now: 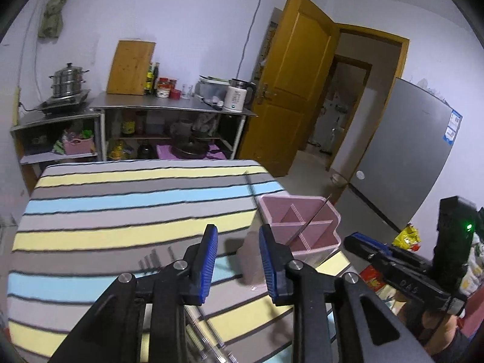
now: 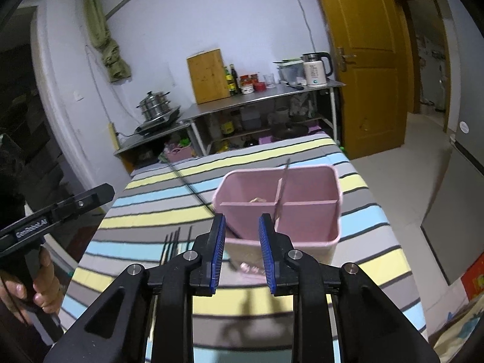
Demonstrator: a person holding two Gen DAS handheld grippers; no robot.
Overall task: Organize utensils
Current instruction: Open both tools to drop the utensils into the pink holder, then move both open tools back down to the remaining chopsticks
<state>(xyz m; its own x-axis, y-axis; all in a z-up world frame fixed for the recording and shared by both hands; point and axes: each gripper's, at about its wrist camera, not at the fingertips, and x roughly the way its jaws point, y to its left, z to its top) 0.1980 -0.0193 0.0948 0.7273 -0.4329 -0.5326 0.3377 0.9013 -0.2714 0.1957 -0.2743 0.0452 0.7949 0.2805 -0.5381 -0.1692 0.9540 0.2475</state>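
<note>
A pink divided utensil holder (image 1: 302,227) (image 2: 284,205) stands on the striped table (image 1: 121,211) (image 2: 363,242), with one thin metal utensil (image 1: 314,214) (image 2: 281,187) leaning in it. Several dark thin utensils (image 1: 154,260) (image 2: 175,242) lie on the cloth to the left. My left gripper (image 1: 237,251) is open and empty, above the table left of the holder. My right gripper (image 2: 240,239) is open and empty, just in front of the holder. Each gripper shows in the other's view: the right one in the left wrist view (image 1: 363,242), the left one in the right wrist view (image 2: 99,193).
A long thin rod (image 2: 193,190) lies across the cloth toward the holder. Beyond the table stand metal shelves (image 1: 169,109) with a kettle (image 1: 239,96), a steamer pot (image 1: 68,81) and a cutting board. A wooden door (image 1: 290,84) and a grey fridge (image 1: 408,151) are to the right.
</note>
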